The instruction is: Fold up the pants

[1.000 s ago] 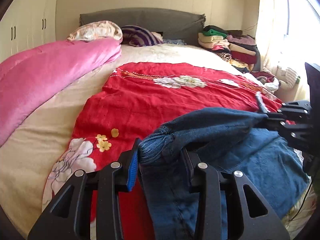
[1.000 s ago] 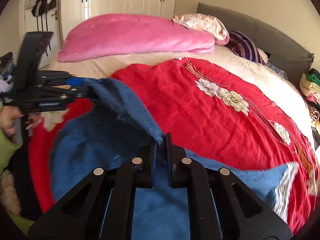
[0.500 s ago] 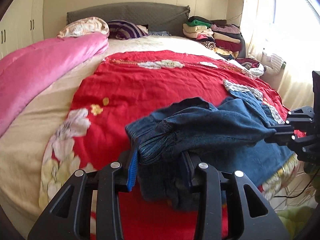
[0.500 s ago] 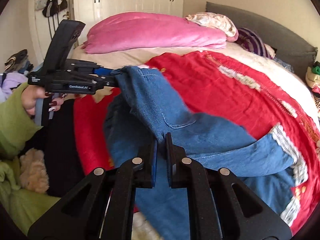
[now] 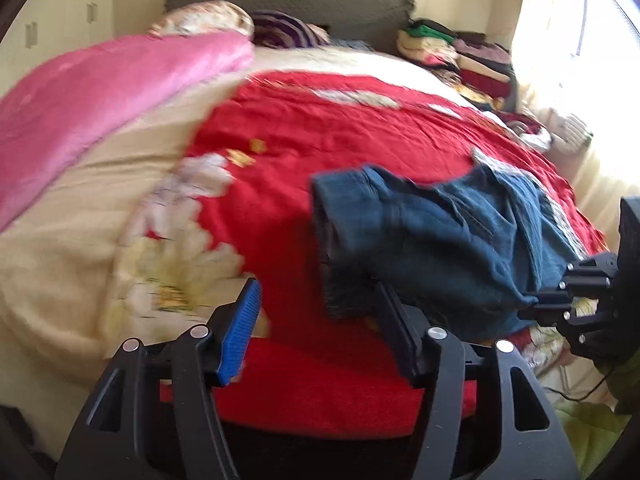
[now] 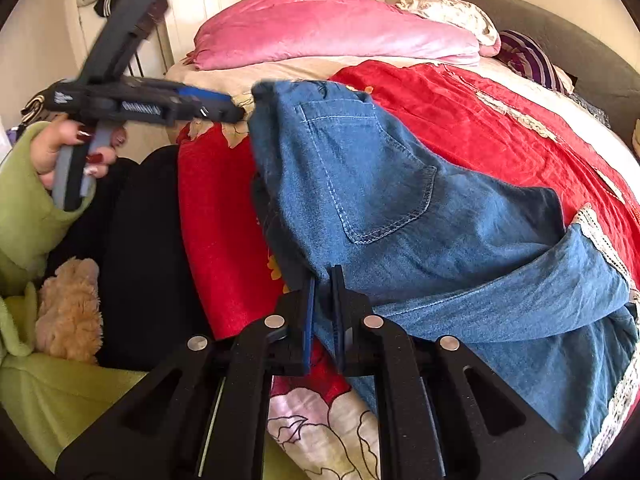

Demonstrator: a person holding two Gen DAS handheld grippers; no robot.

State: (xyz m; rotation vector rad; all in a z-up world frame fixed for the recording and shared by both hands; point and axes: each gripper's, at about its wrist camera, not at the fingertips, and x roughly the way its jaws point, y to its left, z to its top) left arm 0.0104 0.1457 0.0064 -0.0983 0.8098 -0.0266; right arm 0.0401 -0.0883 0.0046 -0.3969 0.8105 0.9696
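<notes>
Blue jeans [image 6: 380, 184] lie bunched on the red floral bedcover [image 6: 480, 128], back pocket up. My right gripper [image 6: 322, 296] is shut on a fold of the denim near its front edge; in the left wrist view this right gripper [image 5: 556, 300] pinches the jeans [image 5: 440, 240] at the far right. My left gripper [image 5: 318, 320] has its jaws opening wide. The waistband corner hangs against its right finger [image 5: 396, 328], and the blue pad [image 5: 240, 336] stands apart from the cloth. In the right wrist view the left gripper [image 6: 236, 110] sits just beside that corner, held by a hand [image 6: 60, 148] in a green sleeve.
A pink duvet [image 5: 100, 96] runs along the bed's left side, with pillows [image 5: 208, 20] at the grey headboard. Folded clothes [image 5: 460, 56] are stacked at the far right corner. A person's dark-clad legs [image 6: 140, 260] and a plush toy [image 6: 68, 308] are at the bed's near edge.
The left jaws have spread and let go of the waistband. Both grippers have pulled back toward the near edge of the bed, dragging the jeans along.
</notes>
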